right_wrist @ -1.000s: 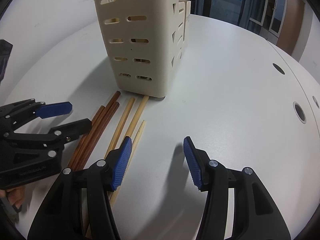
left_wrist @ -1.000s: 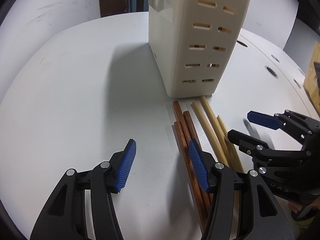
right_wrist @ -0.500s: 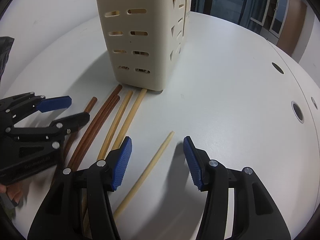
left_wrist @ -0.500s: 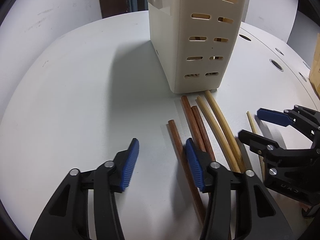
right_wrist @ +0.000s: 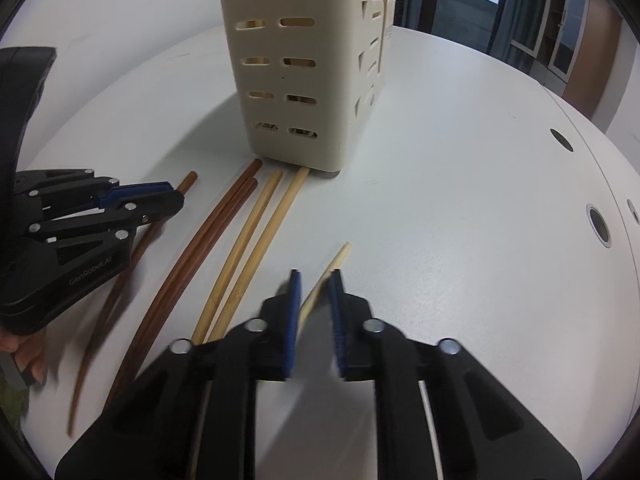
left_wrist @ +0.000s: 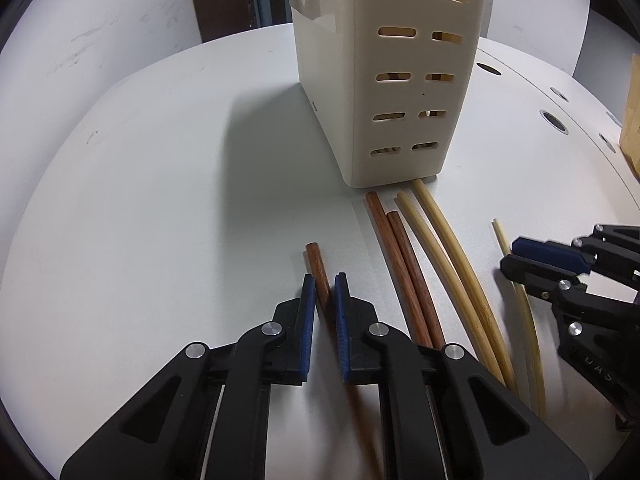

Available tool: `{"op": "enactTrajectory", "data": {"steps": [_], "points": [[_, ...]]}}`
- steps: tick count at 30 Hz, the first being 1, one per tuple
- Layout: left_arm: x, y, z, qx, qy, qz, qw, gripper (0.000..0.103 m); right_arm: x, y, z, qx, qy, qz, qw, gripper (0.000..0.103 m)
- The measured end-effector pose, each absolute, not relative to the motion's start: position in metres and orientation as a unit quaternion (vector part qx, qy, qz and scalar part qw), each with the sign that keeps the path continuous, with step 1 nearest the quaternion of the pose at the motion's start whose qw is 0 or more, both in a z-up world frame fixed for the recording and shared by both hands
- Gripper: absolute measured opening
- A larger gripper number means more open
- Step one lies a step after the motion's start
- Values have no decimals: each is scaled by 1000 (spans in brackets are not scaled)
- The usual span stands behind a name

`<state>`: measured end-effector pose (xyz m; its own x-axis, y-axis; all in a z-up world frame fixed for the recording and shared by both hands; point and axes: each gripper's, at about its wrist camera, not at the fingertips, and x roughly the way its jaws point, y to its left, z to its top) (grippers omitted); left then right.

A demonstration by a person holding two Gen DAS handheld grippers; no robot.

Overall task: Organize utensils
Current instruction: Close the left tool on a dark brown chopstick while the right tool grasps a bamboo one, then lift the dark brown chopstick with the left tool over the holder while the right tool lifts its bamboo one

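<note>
A cream slotted utensil holder [left_wrist: 400, 80] [right_wrist: 296, 72] stands on the white table. Brown and pale chopsticks lie in front of it. My left gripper [left_wrist: 325, 284] is shut on a dark brown chopstick [left_wrist: 316, 264], also seen in the right wrist view [right_wrist: 188, 182]. My right gripper [right_wrist: 316, 280] is shut on a pale bamboo chopstick [right_wrist: 340, 254], which shows in the left wrist view [left_wrist: 500, 236]. Two brown chopsticks [left_wrist: 400, 256] and two pale chopsticks [left_wrist: 444, 248] lie loose between the grippers.
The round white table [right_wrist: 460, 160] has several cable holes [right_wrist: 598, 224] on the right. A cardboard box edge [left_wrist: 632, 120] sits at the far right. A dark chair back [right_wrist: 20, 92] is at the left.
Both grippers have closed: the left on the separated brown chopstick, the right on the separated pale chopstick. Both have moved slightly nearer the holder.
</note>
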<state>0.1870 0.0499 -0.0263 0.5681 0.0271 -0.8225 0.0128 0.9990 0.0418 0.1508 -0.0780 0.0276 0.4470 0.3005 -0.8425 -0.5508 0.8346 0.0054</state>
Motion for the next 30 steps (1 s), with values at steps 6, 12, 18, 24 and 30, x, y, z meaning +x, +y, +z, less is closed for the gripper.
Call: {"op": "enactTrajectory", "data": {"steps": [6,12,18,24,30], "points": [[188,52,-25,11,468,1,883,7,149,-81,29,-116,467,258,838,5],[182,59,4,-15,431,-7,902,7,149,-88,40,-92,457,267,843,5],[167,65,29,-50,374,-19,926,6,132,-92,58,-87,421,262,864,5],[153,60,48,-60,327,-22,943,6,129,-98,84,-73,380,275,880,5],[140,55,77,-61,274,-28,959,6,153,-106,113,-54,333,284,897,5]]}}
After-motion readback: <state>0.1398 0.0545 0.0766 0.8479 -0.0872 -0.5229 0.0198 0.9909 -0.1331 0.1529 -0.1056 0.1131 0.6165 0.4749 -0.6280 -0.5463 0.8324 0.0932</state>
